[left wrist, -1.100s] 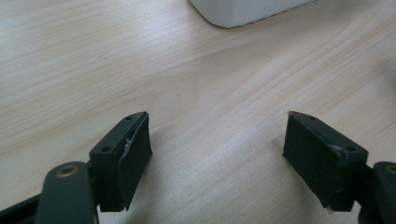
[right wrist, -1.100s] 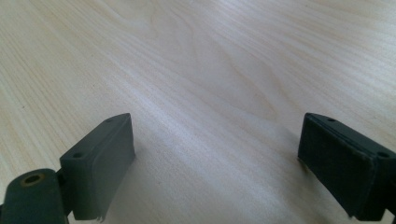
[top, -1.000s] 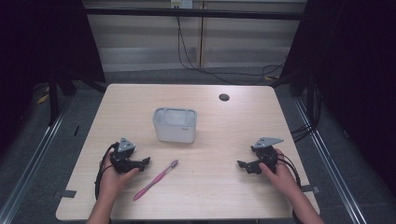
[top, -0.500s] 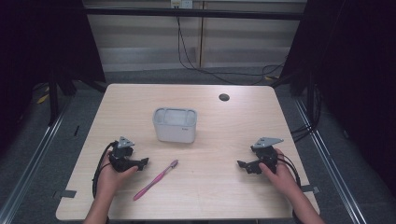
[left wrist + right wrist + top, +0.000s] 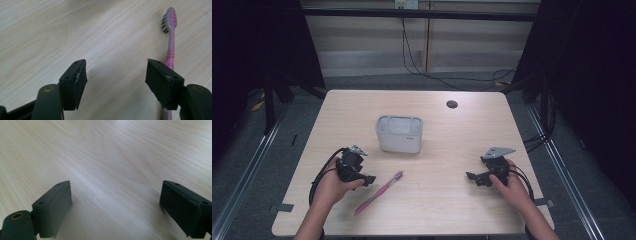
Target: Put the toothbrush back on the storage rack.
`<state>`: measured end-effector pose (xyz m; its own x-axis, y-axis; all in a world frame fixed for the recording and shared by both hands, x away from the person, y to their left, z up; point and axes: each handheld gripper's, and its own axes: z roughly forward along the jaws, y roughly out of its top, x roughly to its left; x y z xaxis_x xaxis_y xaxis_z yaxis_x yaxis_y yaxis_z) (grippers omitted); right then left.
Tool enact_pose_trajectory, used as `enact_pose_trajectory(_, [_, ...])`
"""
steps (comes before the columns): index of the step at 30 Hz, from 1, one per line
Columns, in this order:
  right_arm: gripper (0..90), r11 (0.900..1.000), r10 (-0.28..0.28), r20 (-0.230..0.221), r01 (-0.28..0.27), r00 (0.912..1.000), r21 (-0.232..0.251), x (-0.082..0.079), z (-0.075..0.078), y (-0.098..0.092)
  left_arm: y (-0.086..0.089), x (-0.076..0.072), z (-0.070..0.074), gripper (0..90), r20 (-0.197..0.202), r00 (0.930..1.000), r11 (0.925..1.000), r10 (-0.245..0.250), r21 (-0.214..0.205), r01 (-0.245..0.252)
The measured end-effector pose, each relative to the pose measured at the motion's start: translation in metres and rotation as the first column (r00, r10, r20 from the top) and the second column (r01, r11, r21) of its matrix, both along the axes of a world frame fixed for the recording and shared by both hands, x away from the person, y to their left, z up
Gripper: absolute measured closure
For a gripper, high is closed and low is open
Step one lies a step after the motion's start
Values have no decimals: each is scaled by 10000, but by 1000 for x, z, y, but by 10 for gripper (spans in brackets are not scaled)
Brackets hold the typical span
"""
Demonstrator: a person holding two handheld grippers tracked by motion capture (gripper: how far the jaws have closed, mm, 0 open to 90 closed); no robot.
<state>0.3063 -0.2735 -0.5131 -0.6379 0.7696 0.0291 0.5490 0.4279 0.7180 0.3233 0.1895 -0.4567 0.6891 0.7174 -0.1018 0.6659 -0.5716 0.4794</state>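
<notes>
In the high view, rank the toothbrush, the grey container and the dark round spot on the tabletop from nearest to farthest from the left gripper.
From the left gripper:
1. Pink toothbrush, lying just to its right near the front of the table.
2. Grey container, farther back, around the table's middle.
3. Dark round spot, near the far edge, right of centre.

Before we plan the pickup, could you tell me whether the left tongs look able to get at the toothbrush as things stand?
Probably yes. The left tongs stand open just beside the toothbrush, which lies flat on bare table with nothing between them. In the left gripper view its handle runs past one jaw, so a small sideways shift should straddle it.
</notes>
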Motion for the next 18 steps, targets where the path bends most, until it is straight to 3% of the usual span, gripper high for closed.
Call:
enact_pose_trajectory(8, [100, 10000, 2, 6, -2, 10000, -2, 0, 0, 0, -9, 1, 5, 347, -292, 9991, 9992, -311, 255, 318])
enact_pose_trajectory(18, [100, 10000, -5, -8, 5, 10000, 3, 0, 0, 0, -19, 0, 7, 363, -461, 9972, 9980, -582, 238, 594])
